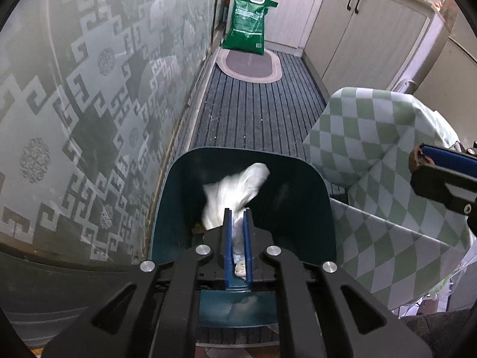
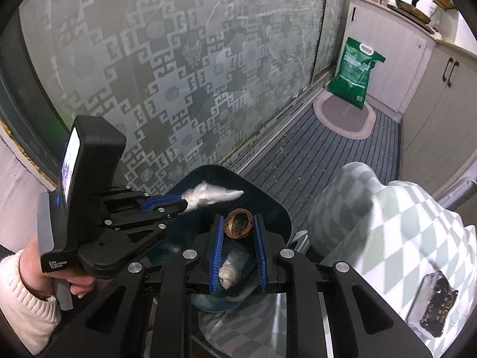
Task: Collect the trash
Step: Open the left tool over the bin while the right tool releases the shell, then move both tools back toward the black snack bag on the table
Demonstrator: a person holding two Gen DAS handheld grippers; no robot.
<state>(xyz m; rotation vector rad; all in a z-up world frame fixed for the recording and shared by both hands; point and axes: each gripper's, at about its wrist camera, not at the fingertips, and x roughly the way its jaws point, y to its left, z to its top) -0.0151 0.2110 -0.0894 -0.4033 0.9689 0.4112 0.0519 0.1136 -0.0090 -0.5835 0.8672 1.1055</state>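
Your left gripper (image 1: 237,213) is clenched on a crumpled white tissue (image 1: 235,192). The soft paper is squeezed thin between the 2 blue ribbed pads and spreads out past the tips, blurred, over the open mouth of the dark teal bin (image 1: 316,185). The bin is smooth plastic with rounded corners, and it fills the lower middle of the left wrist view.

In the right wrist view, your right gripper (image 2: 238,220) is grasping a round brown shell (image 2: 238,223), rough and dark inside, pinched between the 2 pad tips. It hangs above the near edge of the same bin (image 2: 277,208). Lower in the same view, between the fingers, you see a pale crumpled lump (image 2: 228,274) inside the bin. I cannot tell what material it is.

At the left of this view your hand (image 2: 44,271) in a knitted cream sleeve (image 2: 23,304) holds the left tool.

A cloth with green and pale checks (image 1: 372,155) covers something just beside the bin, at the right of both views. A dark box (image 2: 435,304) lies on this cloth at the lower right of the right wrist view.

A frosted glass panel with a square key pattern (image 1: 89,104) stands close on the left side of the bin. The floor mat (image 1: 256,113) is grey with dark stripes. At the upper middle of the left wrist view, a green sack (image 1: 249,24) stands on an oval mat (image 1: 249,67), next to pale cabinets (image 1: 366,35).
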